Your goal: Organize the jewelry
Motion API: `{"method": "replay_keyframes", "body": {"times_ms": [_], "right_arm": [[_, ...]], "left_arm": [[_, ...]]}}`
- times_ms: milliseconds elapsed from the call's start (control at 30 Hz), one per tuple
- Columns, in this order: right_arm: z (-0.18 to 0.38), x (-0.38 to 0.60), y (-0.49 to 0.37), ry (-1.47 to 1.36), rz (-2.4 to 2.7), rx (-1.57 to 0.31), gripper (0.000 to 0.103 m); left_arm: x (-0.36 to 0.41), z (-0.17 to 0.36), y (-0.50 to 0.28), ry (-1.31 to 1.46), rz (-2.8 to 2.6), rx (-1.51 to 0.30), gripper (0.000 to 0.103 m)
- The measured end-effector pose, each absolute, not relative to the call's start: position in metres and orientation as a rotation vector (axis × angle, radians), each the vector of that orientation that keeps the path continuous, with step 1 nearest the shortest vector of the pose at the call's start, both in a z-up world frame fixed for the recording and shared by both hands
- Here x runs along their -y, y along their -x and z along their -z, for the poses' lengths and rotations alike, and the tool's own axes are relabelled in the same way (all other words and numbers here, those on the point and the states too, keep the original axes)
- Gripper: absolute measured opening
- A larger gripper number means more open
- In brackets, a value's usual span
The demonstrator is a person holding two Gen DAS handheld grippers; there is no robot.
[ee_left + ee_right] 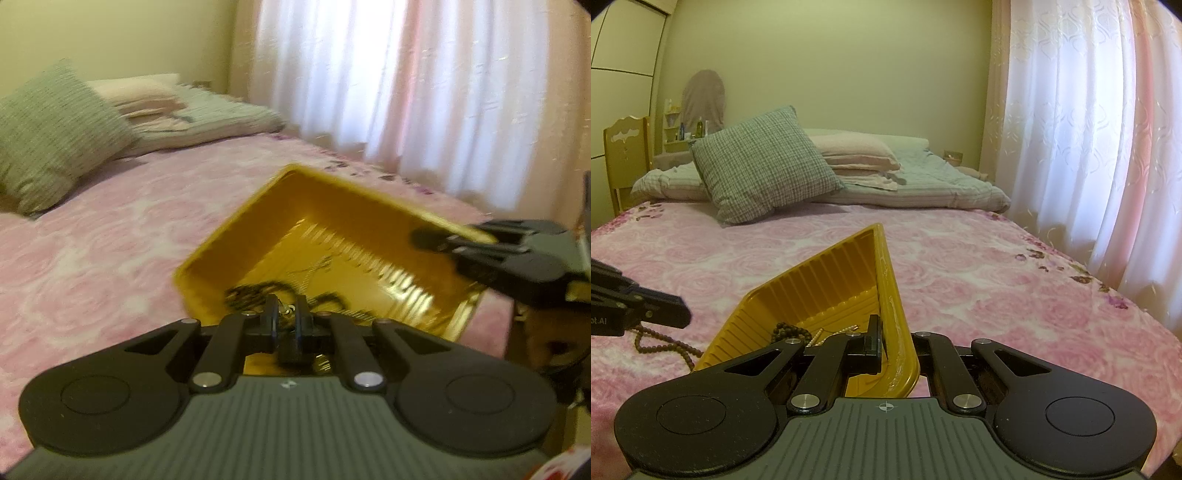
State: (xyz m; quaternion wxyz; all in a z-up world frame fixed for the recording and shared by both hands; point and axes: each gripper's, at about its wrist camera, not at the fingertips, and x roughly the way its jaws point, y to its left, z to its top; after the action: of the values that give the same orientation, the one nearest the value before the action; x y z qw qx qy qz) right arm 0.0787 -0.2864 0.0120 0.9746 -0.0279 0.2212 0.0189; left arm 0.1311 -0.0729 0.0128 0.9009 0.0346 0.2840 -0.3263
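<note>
A gold tray (325, 206) sits tilted on the pink bed, also in the right wrist view (849, 266). My right gripper (890, 343) is shut on the tray's near rim, one finger inside and one outside; it shows at the right in the left wrist view (428, 238). My left gripper (286, 314) is nearly shut on a thin piece of jewelry above the tray's near corner. Dark beads (251, 291) and a pale bead strand (834, 330) lie in the tray. A brown bead necklace (665, 347) hangs from the left gripper (679, 314) onto the bedspread, left of the tray.
The pink floral bedspread (960, 280) covers the bed. A green checked cushion (764, 162) and folded bedding (916, 184) lie at the far end. Curtains (1089, 129) hang along the right side. A wooden chair (626, 155) stands at far left.
</note>
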Motion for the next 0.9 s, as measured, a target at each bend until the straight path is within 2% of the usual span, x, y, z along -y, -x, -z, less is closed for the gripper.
{"method": "replay_keyframes", "body": {"times_ms": [500,633,900], "right_arm": [[-0.012,0.288,-0.078,0.046,-0.039,-0.446,0.006],[-0.012,0.288,-0.078,0.044,-0.038,-0.445,0.006],[-0.012,0.289,-0.078,0.044,-0.039,-0.446,0.006]], "left_arm": [[0.124,0.001,-0.117,-0.136,0.798,-0.615,0.008],[0.116,0.002,-0.12,-0.121,0.78,-0.614,0.021],[0.059,-0.008,-0.129,-0.08,0.61,-0.591,0.021]]}}
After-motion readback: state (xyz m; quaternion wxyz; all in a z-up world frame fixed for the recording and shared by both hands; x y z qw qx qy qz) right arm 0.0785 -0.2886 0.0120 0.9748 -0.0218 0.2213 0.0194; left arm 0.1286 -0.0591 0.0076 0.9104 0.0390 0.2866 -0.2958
